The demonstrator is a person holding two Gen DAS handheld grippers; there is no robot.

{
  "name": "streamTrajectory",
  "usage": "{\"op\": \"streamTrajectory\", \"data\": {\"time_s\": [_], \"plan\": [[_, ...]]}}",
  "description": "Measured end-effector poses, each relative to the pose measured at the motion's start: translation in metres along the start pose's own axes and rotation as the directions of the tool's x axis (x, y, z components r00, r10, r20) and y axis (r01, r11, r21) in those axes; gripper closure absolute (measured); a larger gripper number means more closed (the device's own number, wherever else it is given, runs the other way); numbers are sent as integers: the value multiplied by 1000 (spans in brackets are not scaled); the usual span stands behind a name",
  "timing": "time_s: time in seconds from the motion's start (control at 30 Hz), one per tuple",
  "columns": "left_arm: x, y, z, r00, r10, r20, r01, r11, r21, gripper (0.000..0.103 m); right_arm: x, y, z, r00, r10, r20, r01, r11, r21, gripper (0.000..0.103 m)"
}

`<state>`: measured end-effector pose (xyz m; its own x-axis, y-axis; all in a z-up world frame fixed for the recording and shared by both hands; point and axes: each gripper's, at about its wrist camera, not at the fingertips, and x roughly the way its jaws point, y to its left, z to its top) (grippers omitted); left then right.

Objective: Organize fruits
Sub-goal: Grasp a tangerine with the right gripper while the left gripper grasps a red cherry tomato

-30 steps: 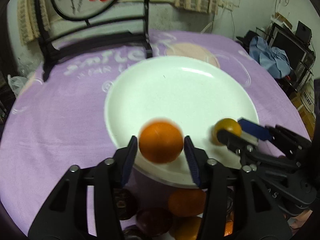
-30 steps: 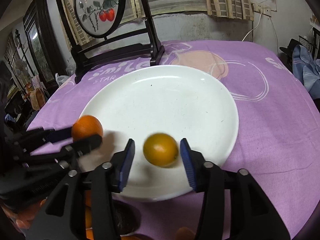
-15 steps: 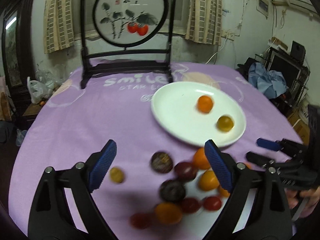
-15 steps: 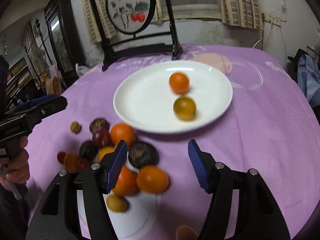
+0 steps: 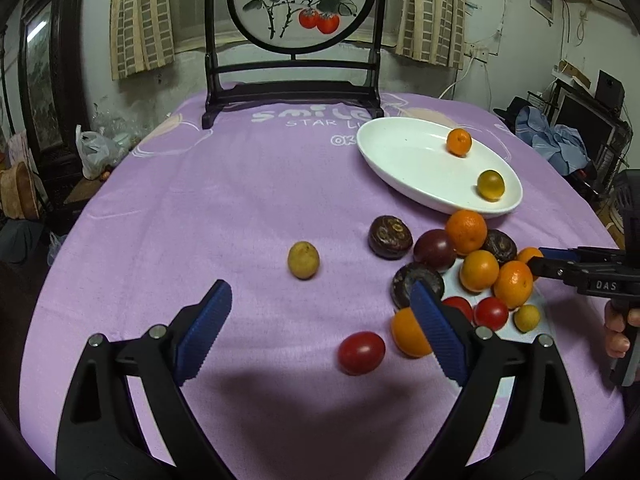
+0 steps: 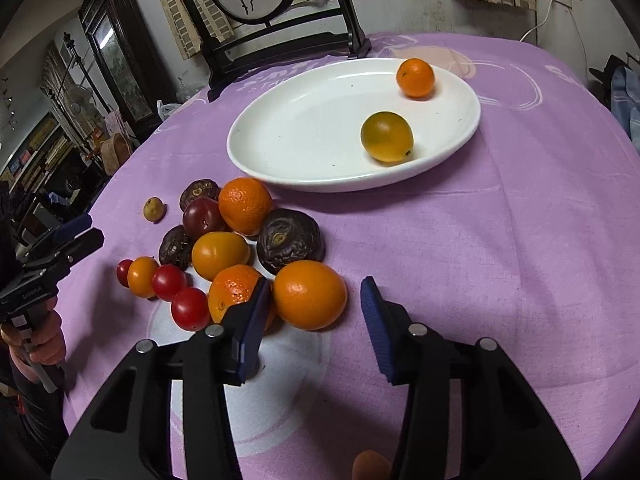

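Tools both spread, empty: left tool [image 5: 320, 332] just opened above a cherry tomato [image 5: 361, 352]; right tool [image 6: 316, 316] just narrowing behind an orange [image 6: 310, 294].

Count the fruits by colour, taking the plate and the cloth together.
Orange fruits: 6
Red tomatoes: 3
Dark wrinkled fruits: 3
Dark red plum: 1
Yellowish fruits: 3
Total: 16
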<state>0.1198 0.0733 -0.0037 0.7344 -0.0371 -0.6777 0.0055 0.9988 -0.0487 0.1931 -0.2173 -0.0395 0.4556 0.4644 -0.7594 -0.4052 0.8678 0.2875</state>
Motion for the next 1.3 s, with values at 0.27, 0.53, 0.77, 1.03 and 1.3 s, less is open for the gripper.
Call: {"op": "streamTrajectory", "data": {"time_s": [0.27,0.53,0.77,1.03,1.3], "plan": [[0,-12,-11,995,-89,-46,93,992,88,12,1,-5,0,999,44,4,-44,998,36,64],[8,-32,-27,989,-99,-106,121,968,221,39,-13,0,1,997,53,51,-55,998,41,64],[18,-24,-29,987,-77,-143,106,973,206,56,-13,4,0,998,41,55,-43,999,26,64],[30,-25,-33,982,-51,-183,91,972,218,71,-16,4,-1,997,40,64,-42,999,29,64],[29,-24,-32,984,-53,-170,89,973,212,74,-22,8,-2,995,53,90,-54,998,16,64]]}}
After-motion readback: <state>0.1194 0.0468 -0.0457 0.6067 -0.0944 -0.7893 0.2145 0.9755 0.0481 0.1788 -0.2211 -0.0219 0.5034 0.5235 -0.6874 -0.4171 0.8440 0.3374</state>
